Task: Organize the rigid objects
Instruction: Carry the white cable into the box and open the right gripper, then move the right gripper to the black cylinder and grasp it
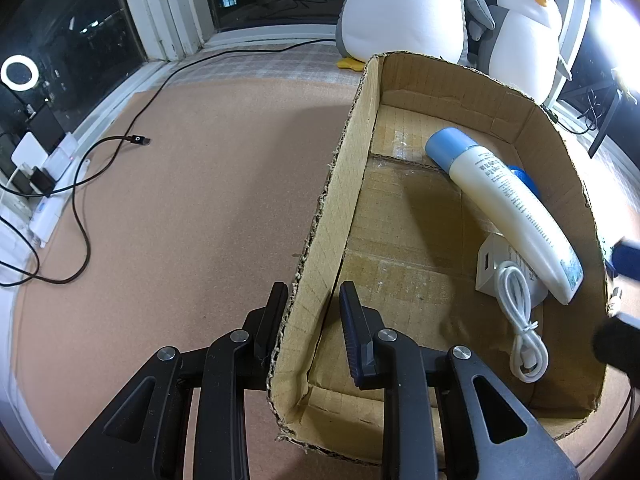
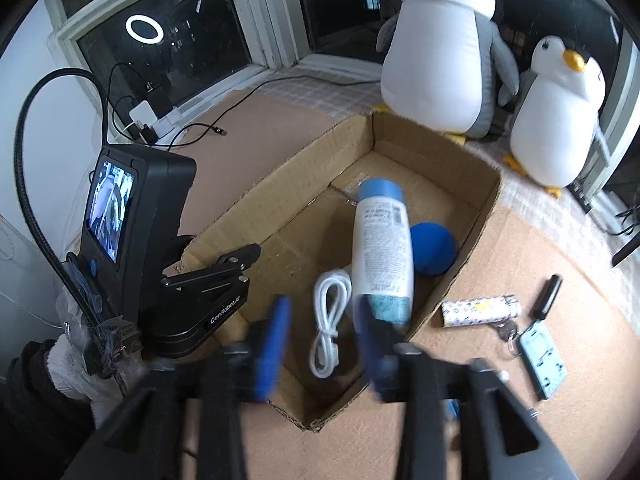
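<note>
The white plastic bottle with a blue cap (image 2: 382, 252) lies in the open cardboard box (image 2: 472, 236) near the worktop's middle; we judge it light, stiff, slippery, best gripped mid-body. Right tongs (image 2: 322, 344) stand apart, empty; left tongs (image 1: 314, 320) clamp the box wall.

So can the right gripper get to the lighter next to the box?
Probably yes. The lighter lies in the open outside the cardboard box, nothing covering it, and the right gripper is open, holding nothing.
</note>
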`<state>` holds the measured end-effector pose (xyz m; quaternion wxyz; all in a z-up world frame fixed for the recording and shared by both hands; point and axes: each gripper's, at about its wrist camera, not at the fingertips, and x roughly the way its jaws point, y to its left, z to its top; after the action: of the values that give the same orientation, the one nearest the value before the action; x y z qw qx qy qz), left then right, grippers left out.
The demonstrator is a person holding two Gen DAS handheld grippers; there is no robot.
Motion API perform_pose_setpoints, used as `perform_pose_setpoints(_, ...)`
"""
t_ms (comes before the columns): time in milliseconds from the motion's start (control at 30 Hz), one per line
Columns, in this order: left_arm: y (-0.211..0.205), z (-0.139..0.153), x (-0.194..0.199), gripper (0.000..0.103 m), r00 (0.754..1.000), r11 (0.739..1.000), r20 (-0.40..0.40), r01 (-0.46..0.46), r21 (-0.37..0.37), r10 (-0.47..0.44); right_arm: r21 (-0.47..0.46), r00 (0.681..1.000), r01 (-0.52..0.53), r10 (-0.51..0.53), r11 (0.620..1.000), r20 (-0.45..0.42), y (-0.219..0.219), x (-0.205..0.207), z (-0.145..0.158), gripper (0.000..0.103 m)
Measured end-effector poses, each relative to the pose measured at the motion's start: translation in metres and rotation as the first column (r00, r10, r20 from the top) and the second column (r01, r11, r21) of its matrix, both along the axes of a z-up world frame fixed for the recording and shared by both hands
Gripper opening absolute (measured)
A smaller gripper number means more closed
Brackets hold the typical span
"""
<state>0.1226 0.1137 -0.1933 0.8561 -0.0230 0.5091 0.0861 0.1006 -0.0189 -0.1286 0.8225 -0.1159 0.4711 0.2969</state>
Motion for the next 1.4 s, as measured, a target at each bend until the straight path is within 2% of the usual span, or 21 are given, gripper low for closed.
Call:
perform_pose_setpoints(33,0.000,0.000,0.000,0.024,1.000,1.000,0.000,0.001,0.001,-0.001,-0.001,1.000,0.000,0.000,1.000,0.012,0.000,-0.001,0.002,0.053)
perform_pose_setpoints(433,0.000,0.000,0.001,0.024,1.000,1.000,0.001,0.001,0.004,-0.001,-0.006,0.997,0.025,-0.024,1.000,0.072,-0.008,-0.003,0.019,0.054)
perform_pose_setpoints(733,0.000,0.000,0.000,0.024,1.000,1.000,0.001,0.000,0.003,0.000,-0.012,0.994,0.077,-0.076,0.997,0.082,-0.034,0.008,0.022,0.054)
perform_pose_setpoints(967,0.000,0.000,0.000,0.024,1.000,1.000,0.001,0.001,0.004,-0.001,-0.010,0.981,0.189,-0.189,0.982,0.037,-0.086,0.035,0.013,0.054)
perform_pose_setpoints(1067,0.000,0.000,0.000,0.024,1.000,1.000,0.001,0.001,0.003,-0.001,-0.006,0.971,0.240,-0.240,0.971,-0.010,-0.110,0.049,0.004,0.054)
perform_pose_setpoints(1400,0.000,0.000,0.000,0.024,1.000,1.000,0.001,0.001,0.004,-0.001,0.015,0.908,0.398,-0.392,0.917,-0.146,-0.165,0.098,-0.028,0.053)
